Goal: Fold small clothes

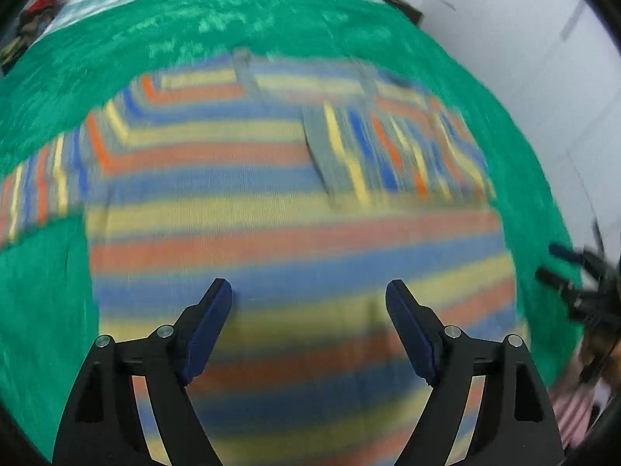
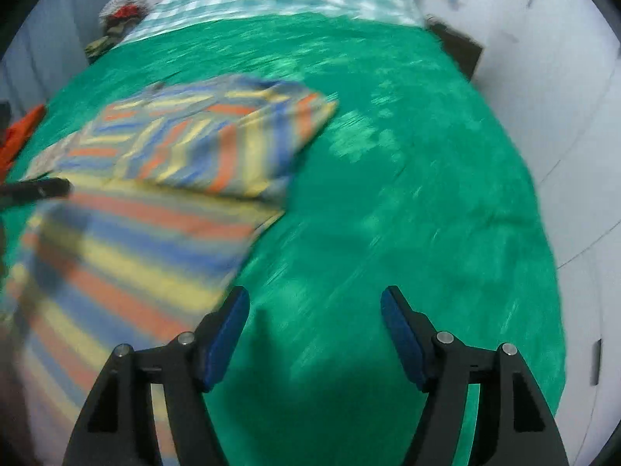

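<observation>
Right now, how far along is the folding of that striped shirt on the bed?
Done: one sleeve side of the striped shirt already lies folded over its body on the green bedspread. In hand: nothing; the left gripper hangs open over the lower body and the right gripper is open over bare bedspread beside the hem. Left: the other sleeve is spread out, and the body is unfolded lengthwise.

A bed with a green textured cover (image 2: 407, 178) carries a striped knit garment (image 2: 163, 178) in blue, yellow and orange bands — one sleeve folded across its body. Beyond the garment, toward the bed's head, lies a green-and-white checked cloth (image 2: 279, 4).
</observation>
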The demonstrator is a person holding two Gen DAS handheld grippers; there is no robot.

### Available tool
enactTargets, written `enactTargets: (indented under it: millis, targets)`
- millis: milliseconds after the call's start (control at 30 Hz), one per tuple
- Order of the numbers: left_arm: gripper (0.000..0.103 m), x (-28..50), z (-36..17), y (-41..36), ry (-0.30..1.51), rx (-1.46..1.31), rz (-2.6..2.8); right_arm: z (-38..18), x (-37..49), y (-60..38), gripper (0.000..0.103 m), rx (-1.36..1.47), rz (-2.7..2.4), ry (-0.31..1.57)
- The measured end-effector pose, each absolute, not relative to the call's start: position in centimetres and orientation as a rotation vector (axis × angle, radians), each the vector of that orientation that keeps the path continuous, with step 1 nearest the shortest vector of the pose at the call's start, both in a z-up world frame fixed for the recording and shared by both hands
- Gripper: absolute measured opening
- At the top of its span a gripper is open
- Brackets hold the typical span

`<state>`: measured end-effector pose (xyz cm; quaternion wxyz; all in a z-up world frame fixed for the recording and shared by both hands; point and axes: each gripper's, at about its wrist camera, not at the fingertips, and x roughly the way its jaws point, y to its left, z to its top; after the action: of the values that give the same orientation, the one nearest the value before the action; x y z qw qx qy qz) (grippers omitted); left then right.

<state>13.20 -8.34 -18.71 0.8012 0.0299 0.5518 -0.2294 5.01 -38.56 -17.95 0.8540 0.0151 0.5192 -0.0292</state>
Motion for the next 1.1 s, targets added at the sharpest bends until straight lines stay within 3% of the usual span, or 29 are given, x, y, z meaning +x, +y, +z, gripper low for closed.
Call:
enactTargets:
  millis: [167, 333, 467, 533, 600, 733, 867, 1100]
  targets:
    - [0.087, 3.9, -21.3, -6.9, 1.286, 0.197, -0.489, -18.0, -1.5, -31.3, 0.070, 0.113, 0.123, 1.182]
    - [0.089, -1.3, -21.0, -5.1, 1.260, 0.260, -0.448, -22.4, -6.1, -26.8, 0.070, 0.143, 0.079, 1.409]
    - [0.092, -2.4, -19.2, -3.6, 1.226, 0.190, -0.415, -19.5, -6.9, -25.9, 0.070, 0.201, 0.074, 1.362]
    - [0.096, -2.7, -18.6, -3.2, 1.201, 0.171, -0.388, -17.6, -6.9, -25.4, 0.075, 0.217, 0.054, 1.287]
    - [0.096, -2.9, -18.1, -2.6, 1.189, 0.168, -0.362, -16.2, -6.8, -24.7, 0.086, 0.228, 0.023, 1.199]
    - [0.097, -2.8, -17.3, -1.4, 1.159, 0.156, -0.310, -15.2, -6.3, -23.4, 0.087, 0.278, -0.027, 1.107]
    - [0.097, -3.2, -16.6, -0.3, 1.125, 0.149, -0.275, -15.3, -6.1, -21.9, 0.096, 0.281, -0.052, 1.095]
    - [0.097, -3.5, -16.3, 0.6, 1.094, 0.139, -0.216, -15.0, -7.2, -21.0, 0.097, 0.185, -0.123, 1.046]
